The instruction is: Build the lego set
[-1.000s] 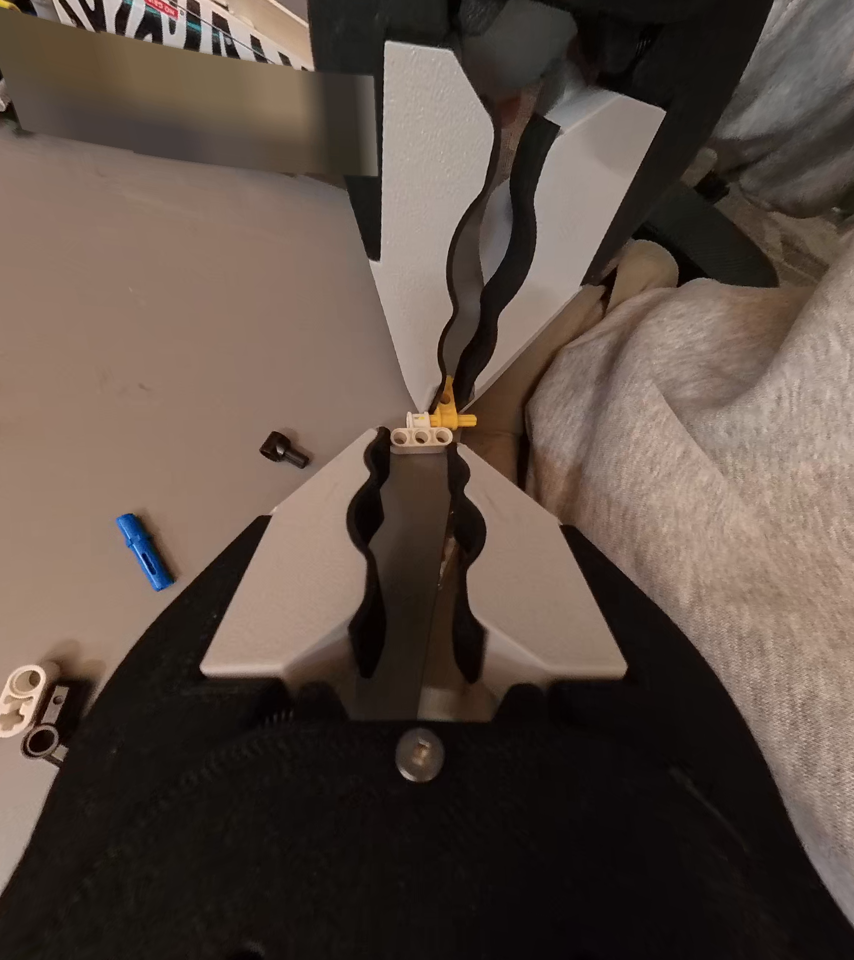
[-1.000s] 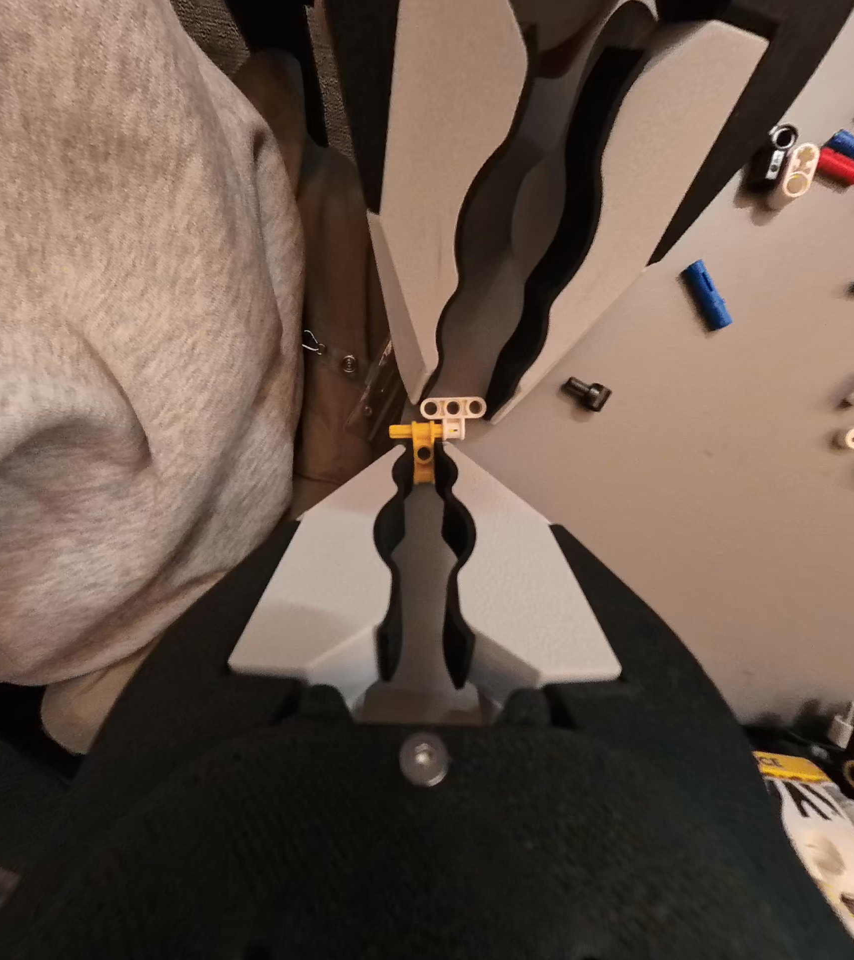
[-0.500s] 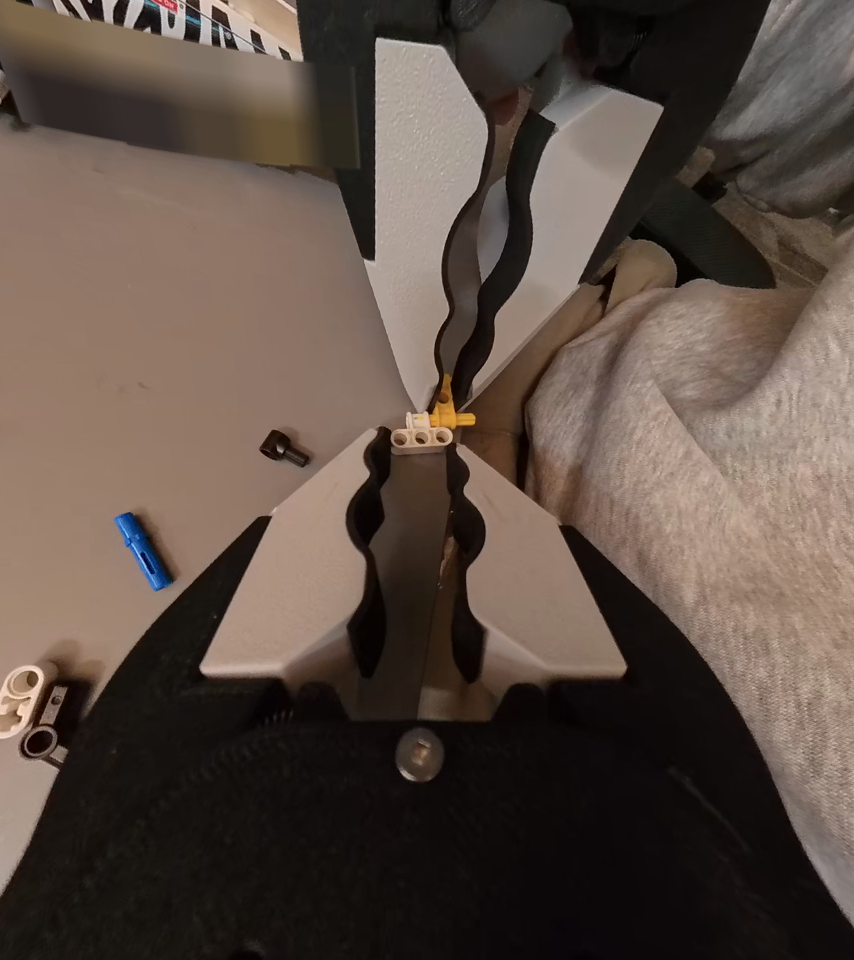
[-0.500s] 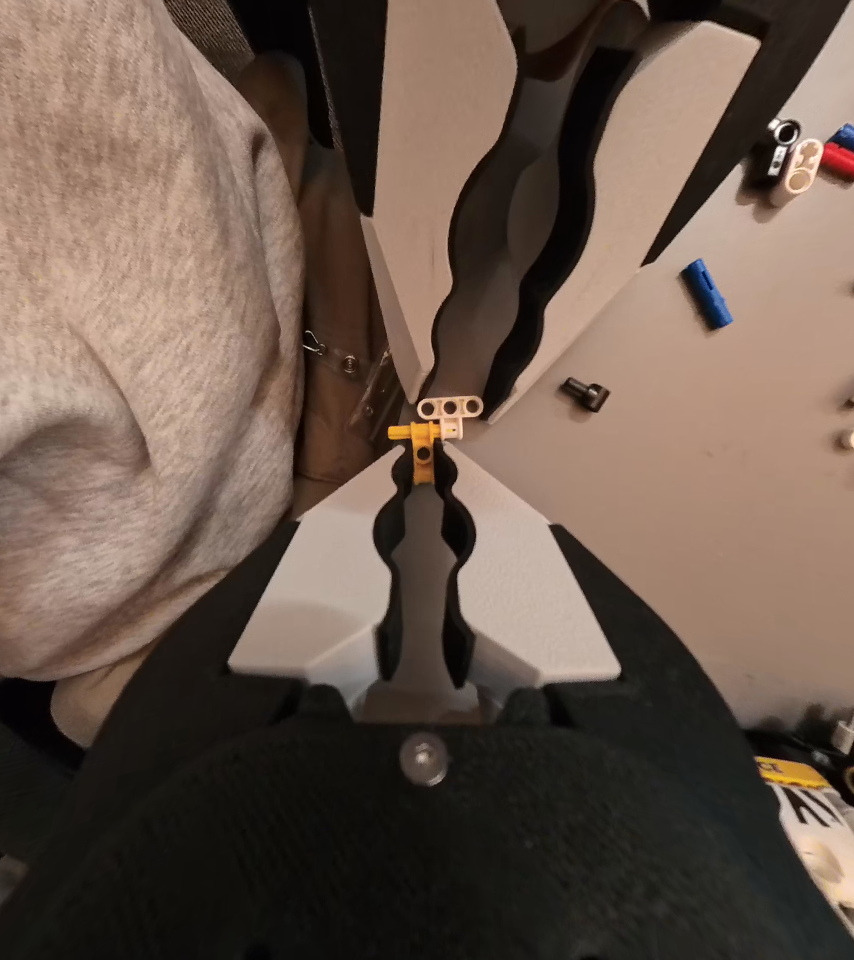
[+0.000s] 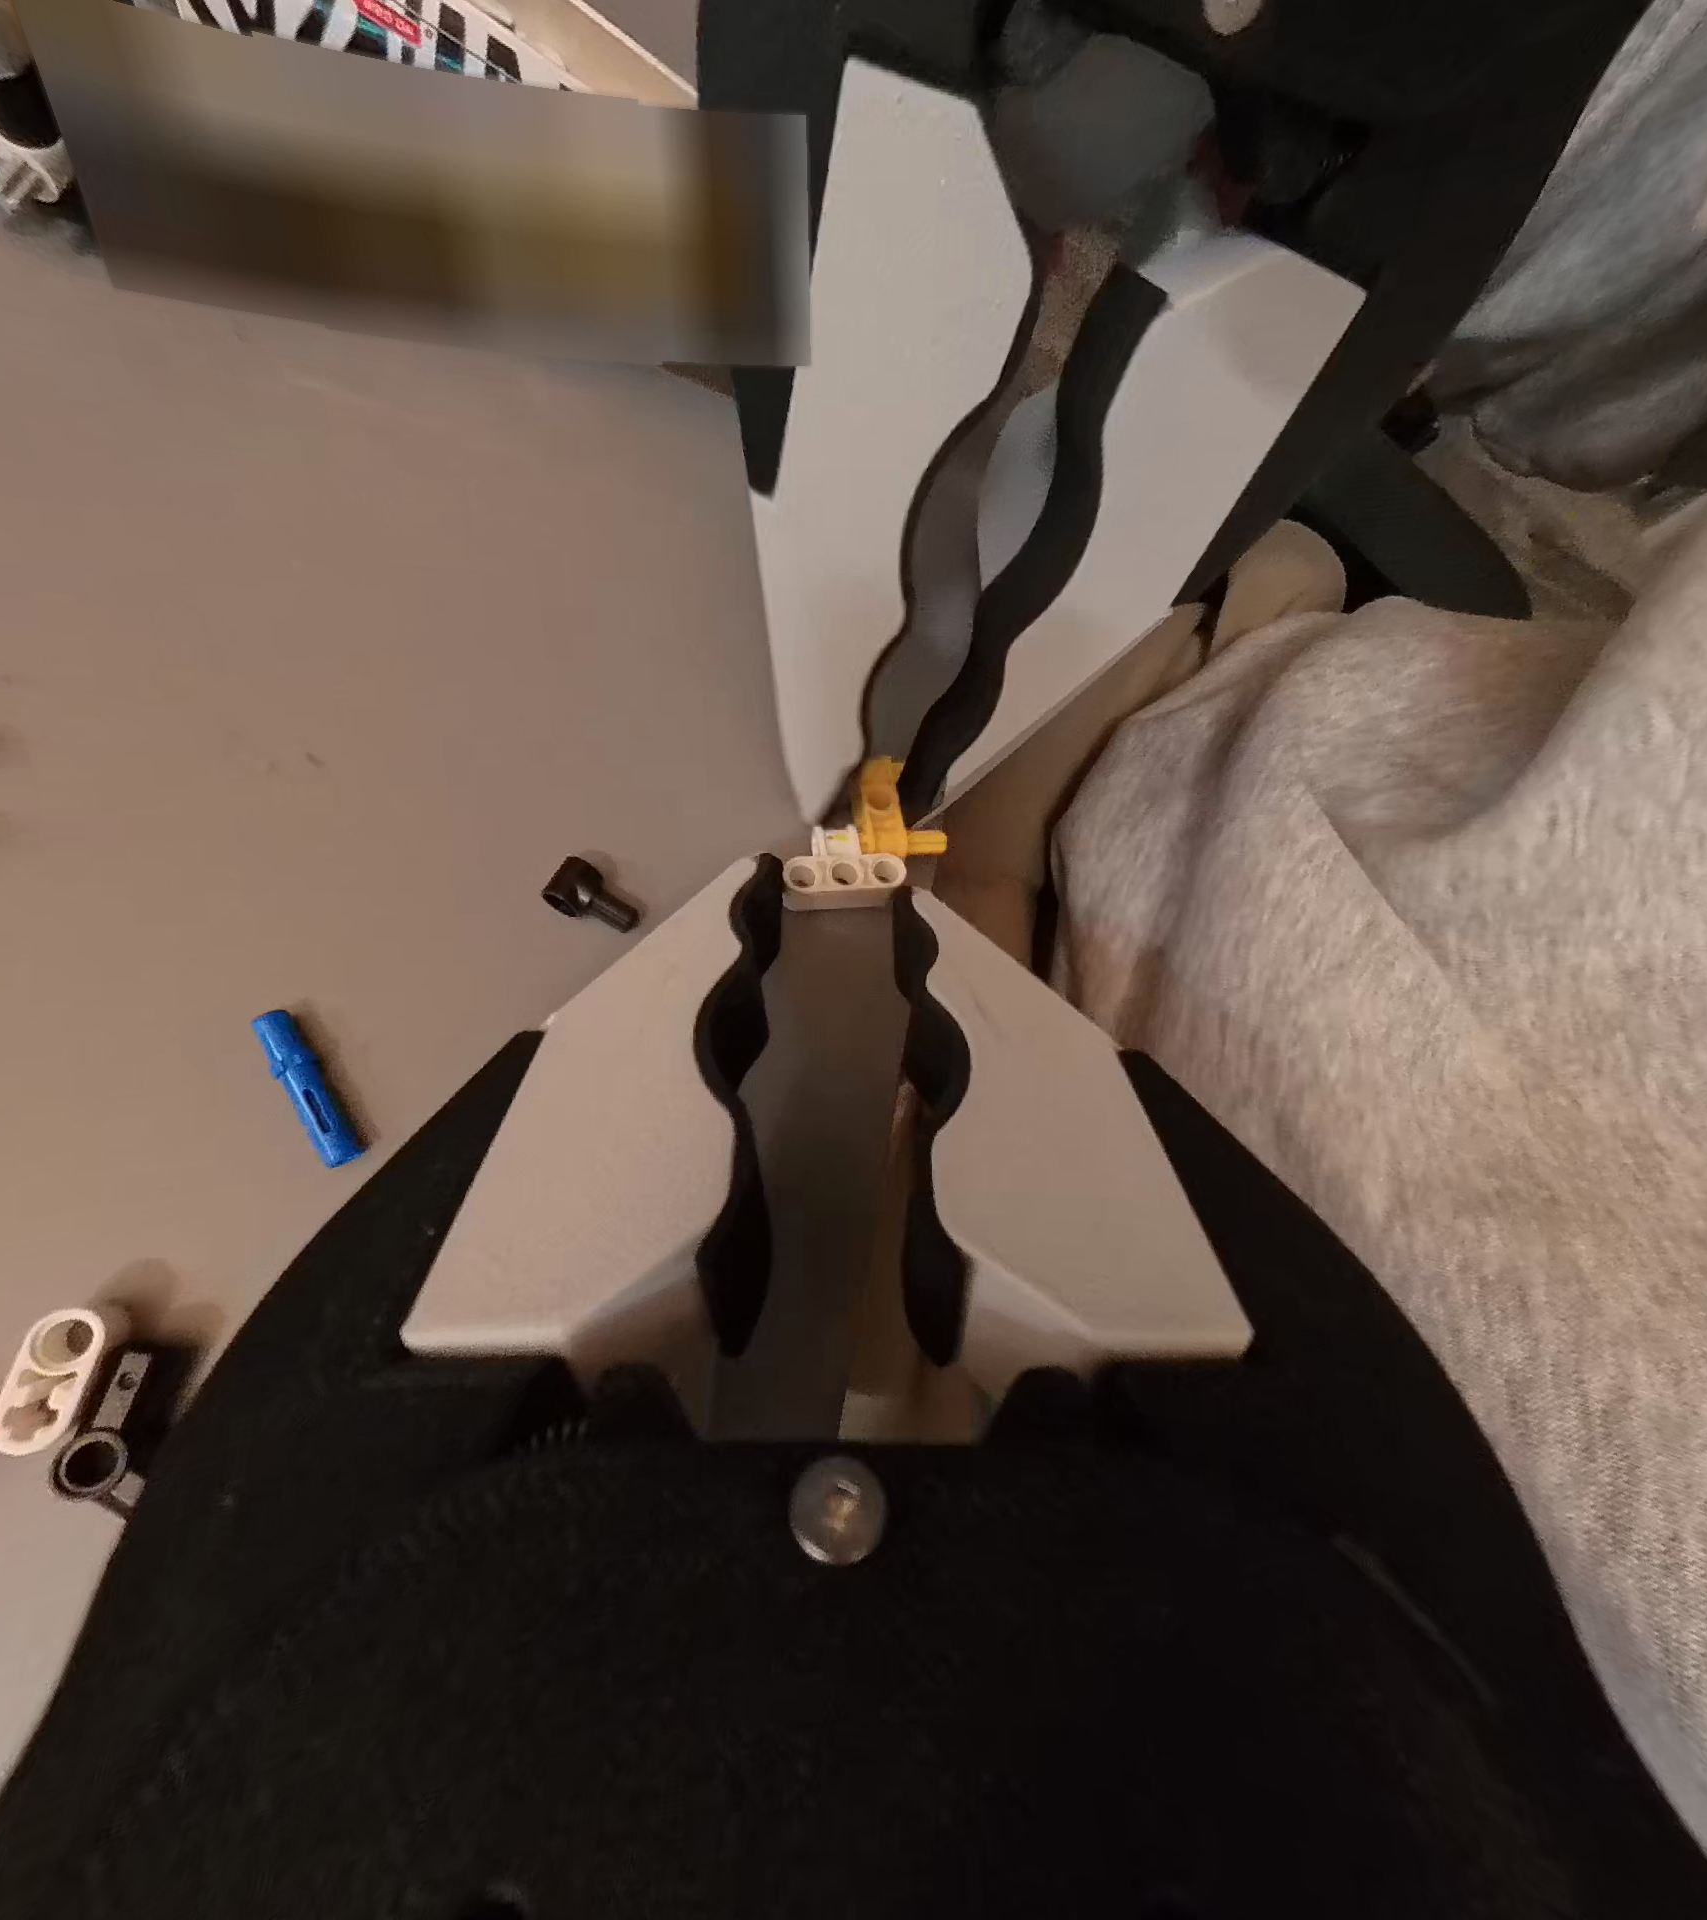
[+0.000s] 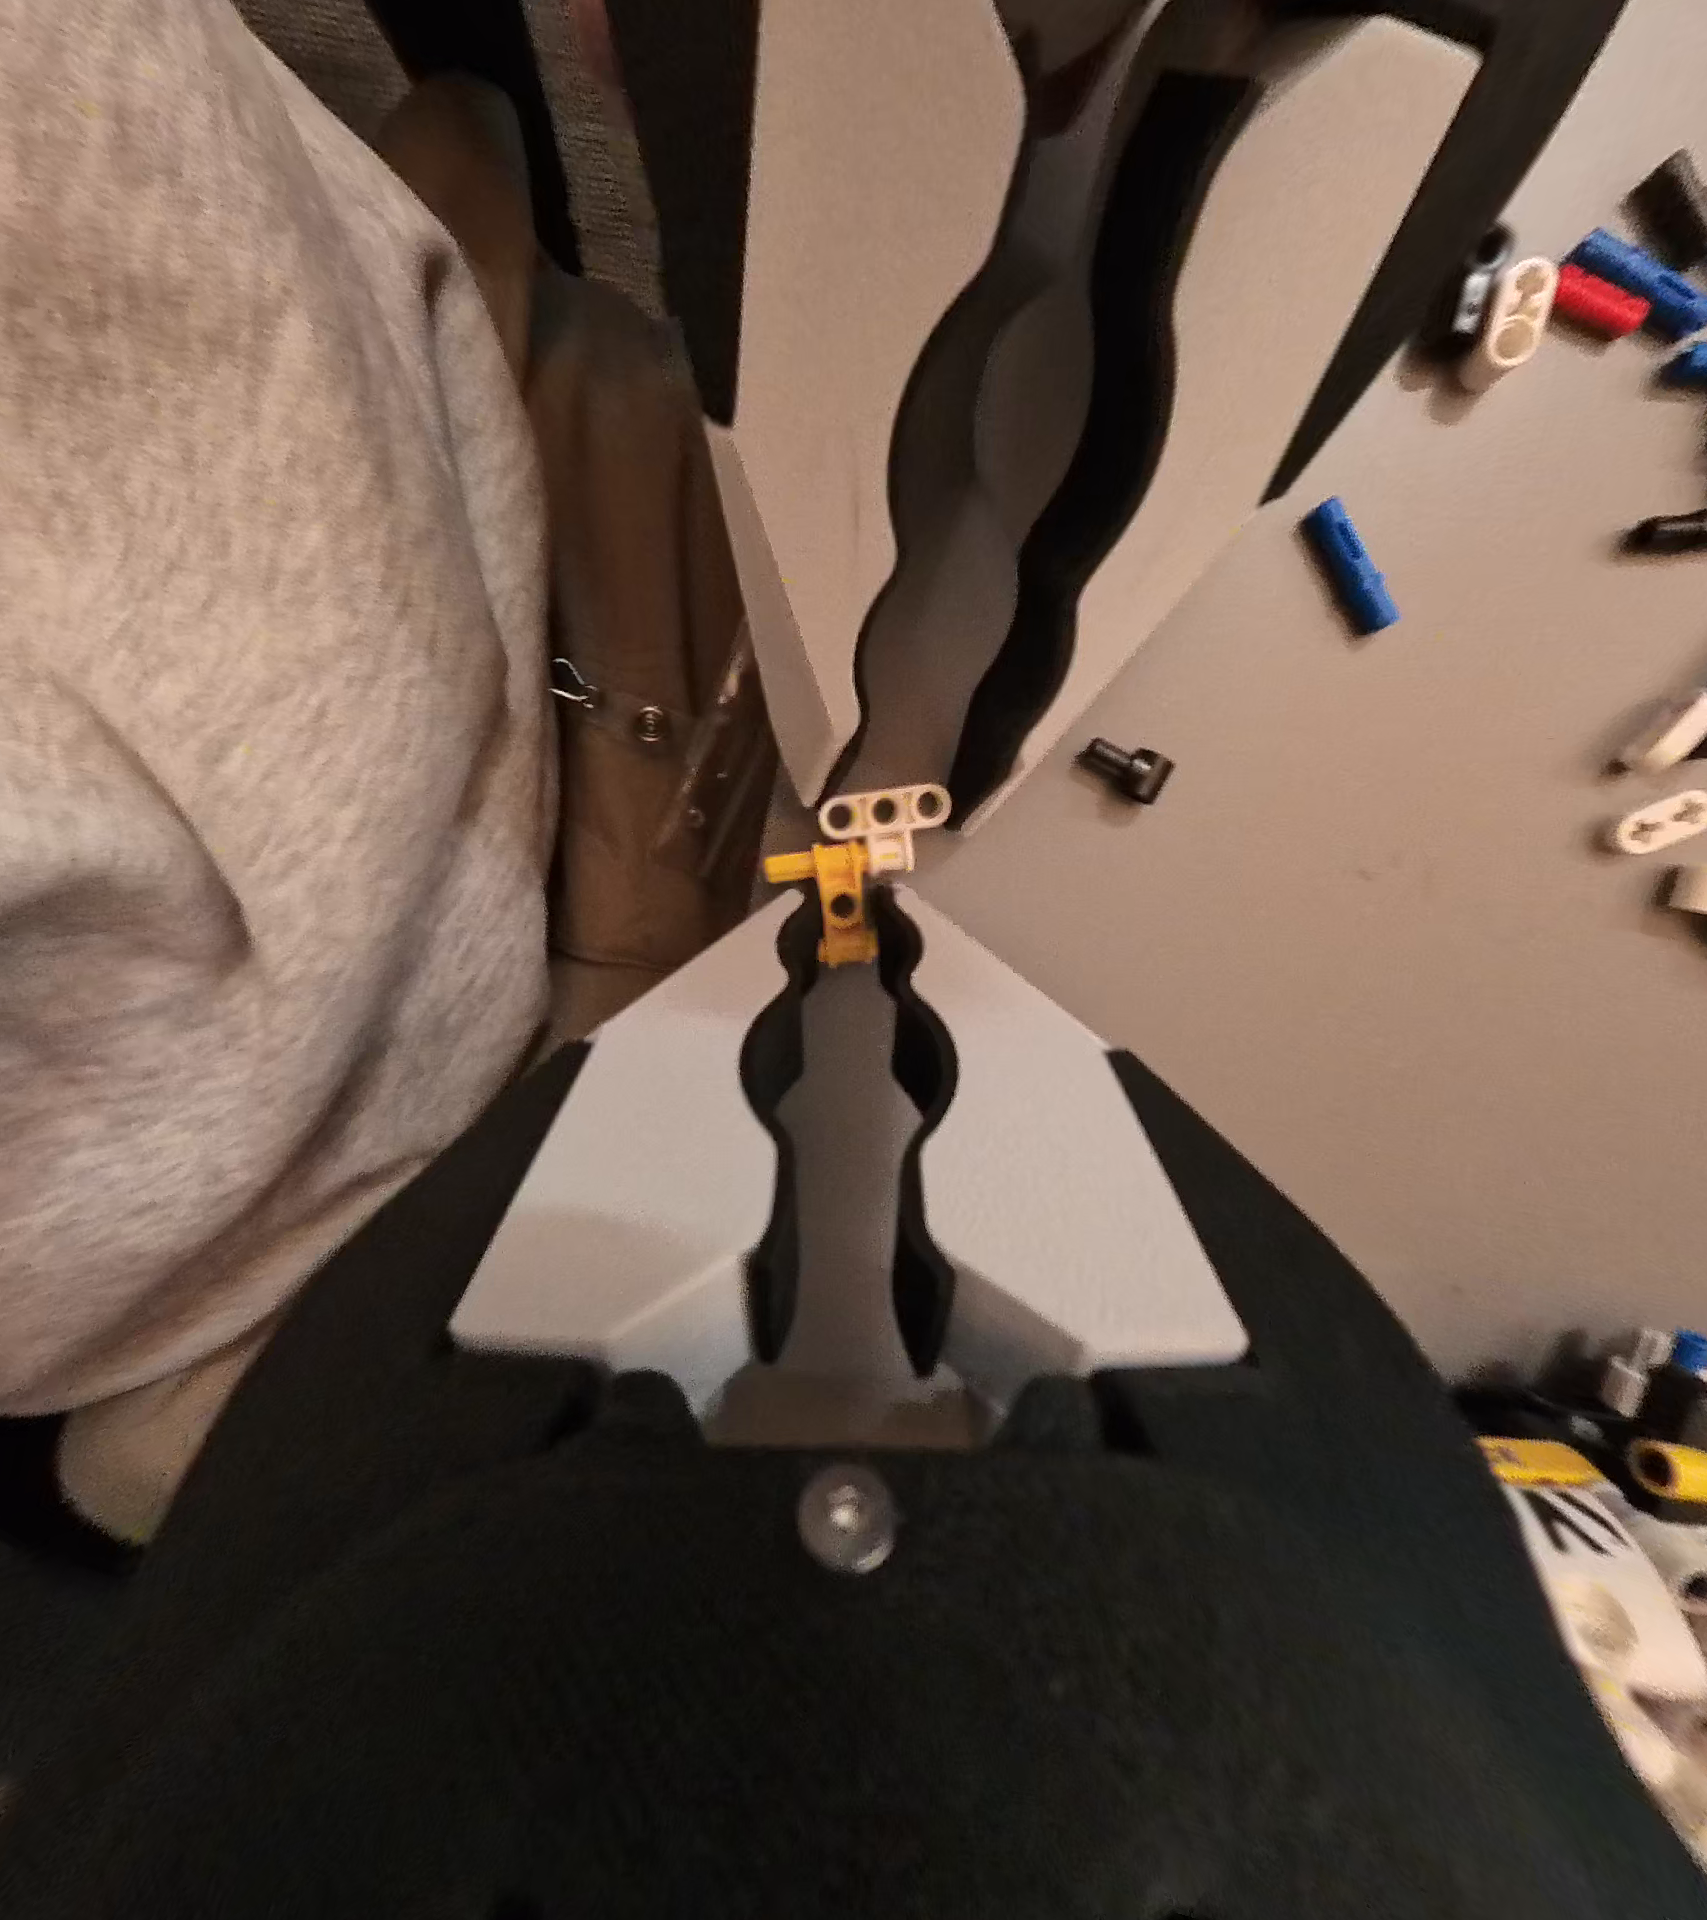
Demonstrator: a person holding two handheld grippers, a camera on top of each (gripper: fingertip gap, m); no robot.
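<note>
My left gripper (image 5: pixel 844 883) is shut on a small white three-hole beam (image 5: pixel 844 871) at its fingertips. My right gripper (image 6: pixel 844 920) is shut on a yellow connector piece (image 6: pixel 841 904). The two grippers meet tip to tip above the table's near edge, and the yellow connector (image 5: pixel 882 810) touches the white beam (image 6: pixel 885 812) through a small white part between them. The right gripper (image 5: pixel 890 790) comes in from the top of the left wrist view. The left gripper (image 6: pixel 890 800) comes in from the top of the right wrist view.
Loose pieces lie on the grey table (image 5: pixel 309 582): a black pin (image 5: pixel 587 894), a blue pin (image 5: pixel 307 1086), a white and black connector pair (image 5: pixel 64 1392), and white links (image 6: pixel 1659 821). A part-built model (image 6: pixel 1659 1475) sits at the lower right. A person's grey sleeve (image 5: pixel 1451 1039) lies beside the grippers.
Both grippers hold their pieces pressed together almost still. The right wrist view has shifted slightly, bringing more loose pieces into sight at the upper right.
</note>
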